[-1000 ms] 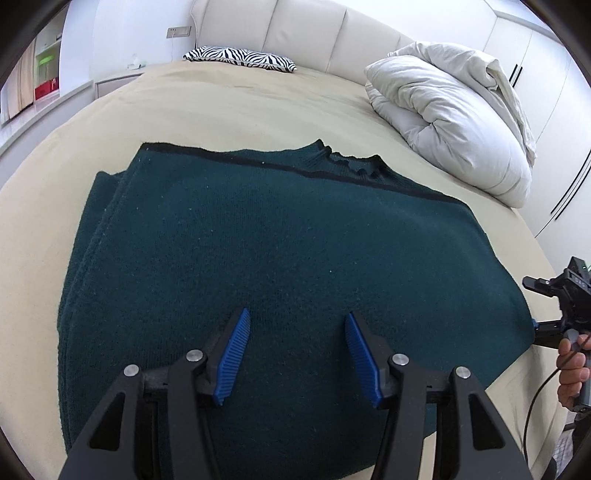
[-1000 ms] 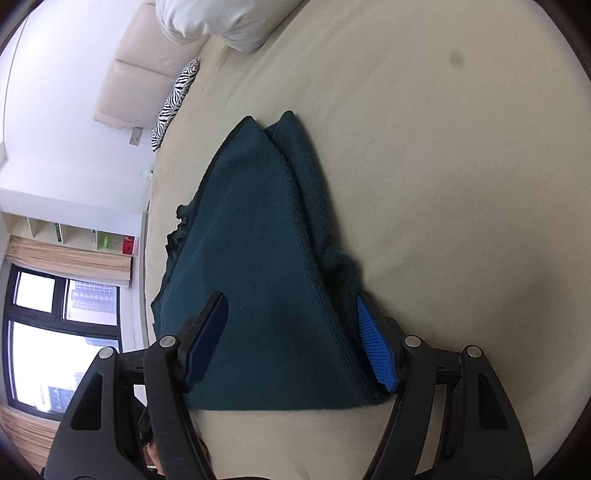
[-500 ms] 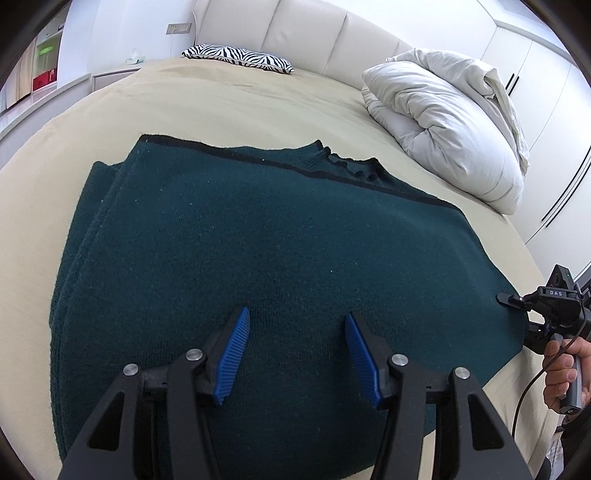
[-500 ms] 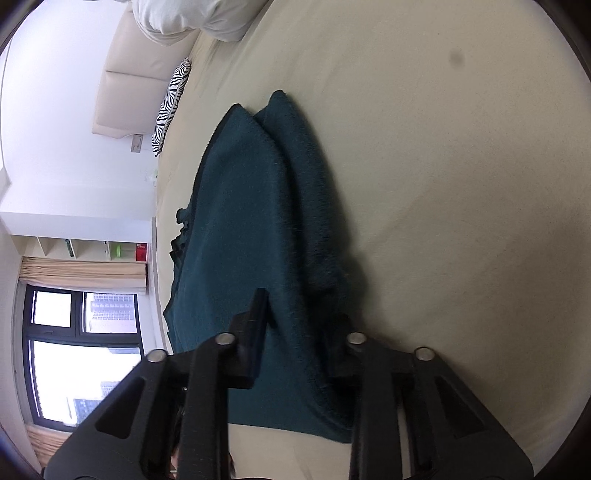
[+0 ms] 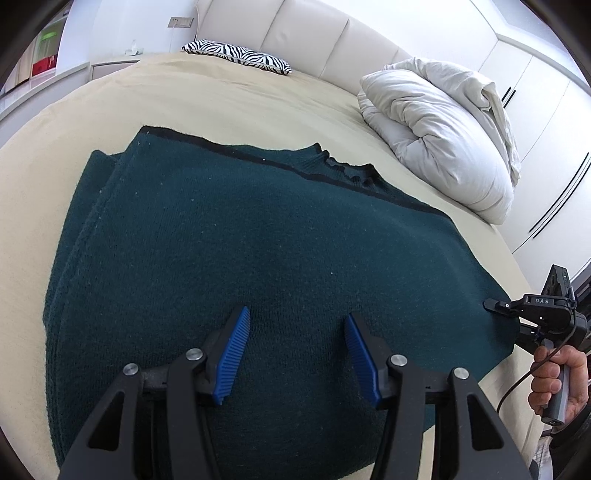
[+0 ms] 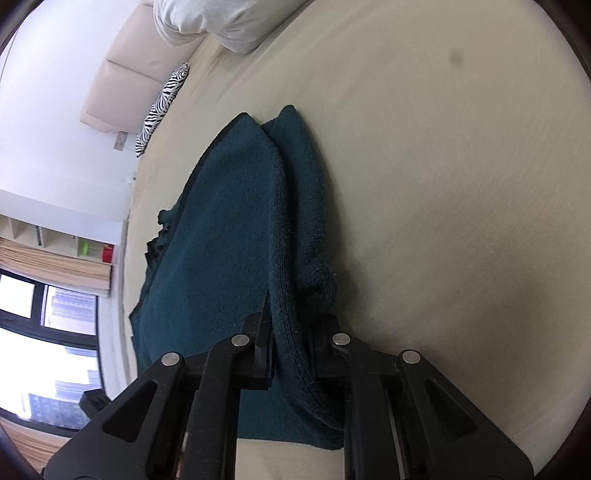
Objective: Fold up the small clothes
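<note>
Since a second ago my right tool (image 6: pixel 291 332) has clenched from wide apart onto the sweater's (image 6: pixel 229 229) folded edge. In the left view, my left tool (image 5: pixel 295 347) hangs released above the sweater (image 5: pixel 258 251), spread on the bed (image 5: pixel 229 99) ahead. In the right view, folded layers sit pinched between the fingers.

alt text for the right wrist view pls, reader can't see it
The right tool is shut on the layered edge of a folded dark teal sweater lying on a beige bed. A white duvet and zebra-print pillow sit farther back.
</note>
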Motion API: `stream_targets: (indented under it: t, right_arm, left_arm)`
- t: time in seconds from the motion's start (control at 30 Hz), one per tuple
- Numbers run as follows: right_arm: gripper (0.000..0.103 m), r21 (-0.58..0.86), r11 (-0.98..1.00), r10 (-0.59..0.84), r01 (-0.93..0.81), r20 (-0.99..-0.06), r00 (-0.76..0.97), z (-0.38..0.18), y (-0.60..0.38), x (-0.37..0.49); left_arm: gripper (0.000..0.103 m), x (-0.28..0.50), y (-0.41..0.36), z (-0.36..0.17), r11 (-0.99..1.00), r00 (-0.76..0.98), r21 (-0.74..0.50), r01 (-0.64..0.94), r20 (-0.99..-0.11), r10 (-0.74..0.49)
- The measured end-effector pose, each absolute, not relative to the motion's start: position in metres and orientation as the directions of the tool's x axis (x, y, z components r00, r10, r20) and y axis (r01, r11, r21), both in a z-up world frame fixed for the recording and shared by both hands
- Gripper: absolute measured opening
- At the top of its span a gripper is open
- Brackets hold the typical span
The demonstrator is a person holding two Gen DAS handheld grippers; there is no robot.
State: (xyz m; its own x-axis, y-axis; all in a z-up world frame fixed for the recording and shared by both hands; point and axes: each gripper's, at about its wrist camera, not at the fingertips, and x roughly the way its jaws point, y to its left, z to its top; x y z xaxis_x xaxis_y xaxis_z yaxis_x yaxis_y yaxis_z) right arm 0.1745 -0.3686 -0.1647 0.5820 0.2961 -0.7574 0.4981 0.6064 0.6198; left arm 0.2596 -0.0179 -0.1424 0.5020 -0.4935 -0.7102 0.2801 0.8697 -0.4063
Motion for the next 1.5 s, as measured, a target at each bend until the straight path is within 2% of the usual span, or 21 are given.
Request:
stream_targets:
  t: [0.1, 0.2, 0.23, 0.3, 0.33, 0.4, 0.47, 0.5, 0.6, 0.7, 0.8, 1.0, 1.03, 1.1, 1.13, 1.17, 1.23, 1.33, 1.43, 1.5]
  right_arm:
    - [0.011, 0.529, 0.679, 0.208, 0.509, -0.804, 0.557, -0.149, -0.354, 0.183]
    - [0.011, 0.427, 0.778, 0.127, 0.461, -0.825, 0.55, -0.117, -0.319, 0.199]
    - [0.011, 0.38, 0.826, 0.1, 0.416, -0.825, 0.556, -0.102, -0.299, 0.207]
    - [0.011, 0.243, 0.938, 0.059, 0.246, -0.813, 0.579, -0.067, -0.233, 0.225]
    - [0.011, 0.184, 0.972, 0.066, 0.145, -0.807, 0.587, -0.056, -0.196, 0.232]
    - [0.011, 0.086, 0.993, 0.115, -0.078, -0.808, 0.578, -0.049, -0.12, 0.24]
    - [0.01, 0.008, 0.971, 0.138, -0.24, -0.838, 0.529, -0.067, -0.062, 0.246]
    - [0.01, -0.01, 0.96, 0.138, -0.28, -0.853, 0.504, -0.079, -0.047, 0.247]
    - [0.01, -0.082, 0.929, 0.107, -0.361, -0.874, 0.474, -0.108, -0.017, 0.242]
    - [0.01, -0.189, 0.899, 0.046, -0.394, -0.856, 0.515, -0.111, -0.003, 0.234]
    - [0.01, -0.204, 0.888, 0.055, -0.412, -0.843, 0.536, -0.103, -0.005, 0.231]
    - [0.011, -0.272, 0.858, 0.037, -0.436, -0.814, 0.58, -0.105, -0.003, 0.219]
    - [0.011, -0.284, 0.852, 0.033, -0.44, -0.809, 0.587, -0.107, -0.002, 0.218]
    - [0.011, -0.301, 0.841, 0.031, -0.449, -0.802, 0.596, -0.111, 0.002, 0.216]
    - [0.012, -0.305, 0.838, 0.032, -0.451, -0.799, 0.6, -0.113, 0.006, 0.218]
    - [0.012, -0.302, 0.838, 0.04, -0.455, -0.798, 0.602, -0.119, 0.005, 0.213]
    - [0.017, -0.276, 0.84, 0.067, -0.467, -0.802, 0.594, -0.118, 0.003, 0.209]
    - [0.036, -0.197, 0.844, 0.137, -0.499, -0.821, 0.555, -0.113, -0.005, 0.194]
    - [0.038, -0.008, 0.865, 0.282, -0.501, -0.818, 0.501, -0.096, -0.028, 0.174]
    - [0.038, 0.161, 0.862, 0.411, -0.48, -0.776, 0.478, -0.08, -0.054, 0.165]
  left_arm:
    - [0.053, 0.262, -0.012, -0.144, 0.851, 0.493, -0.449, 0.273, -0.694, -0.525]
    - [0.041, 0.267, 0.005, -0.145, 0.814, 0.473, -0.533, 0.232, -0.669, -0.573]
    - [0.033, 0.27, 0.014, -0.145, 0.789, 0.461, -0.579, 0.204, -0.655, -0.599]
    - [0.029, 0.274, 0.038, -0.146, 0.712, 0.447, -0.69, 0.127, -0.602, -0.662]
    - [0.031, 0.273, 0.052, -0.143, 0.691, 0.467, -0.717, 0.093, -0.581, -0.666]
    - [0.042, 0.267, 0.074, -0.133, 0.661, 0.521, -0.748, 0.069, -0.538, -0.663]
    - [0.06, 0.263, 0.087, -0.125, 0.642, 0.543, -0.764, 0.066, -0.513, -0.665]
    - [0.065, 0.262, 0.091, -0.122, 0.644, 0.546, -0.762, 0.066, -0.513, -0.663]
    - [0.067, 0.265, 0.098, -0.123, 0.592, 0.521, -0.803, 0.061, -0.48, -0.705]
    - [0.067, 0.273, 0.094, -0.126, 0.582, 0.504, -0.812, 0.048, -0.483, -0.716]
    - [0.067, 0.285, 0.078, -0.126, 0.576, 0.453, -0.815, 0.064, -0.49, -0.744]
    - [0.067, 0.325, 0.04, -0.129, 0.637, 0.346, -0.767, 0.075, -0.579, -0.738]
    - [0.063, 0.327, 0.036, -0.129, 0.647, 0.335, -0.758, 0.079, -0.591, -0.733]
    - [0.047, 0.335, 0.021, -0.132, 0.671, 0.293, -0.735, 0.092, -0.624, -0.724]
    - [0.031, 0.337, 0.015, -0.135, 0.684, 0.277, -0.724, 0.092, -0.641, -0.716]
    - [0.023, 0.339, 0.011, -0.137, 0.693, 0.266, -0.715, 0.086, -0.654, -0.708]
    - [0.017, 0.338, 0.01, -0.139, 0.686, 0.268, -0.723, 0.083, -0.647, -0.714]
    - [0.013, 0.335, 0.016, -0.137, 0.675, 0.27, -0.731, 0.101, -0.632, -0.726]
    - [0.013, 0.333, 0.026, -0.136, 0.661, 0.272, -0.744, 0.1, -0.618, -0.737]
    - [0.012, 0.334, 0.034, -0.134, 0.66, 0.281, -0.745, 0.1, -0.615, -0.737]
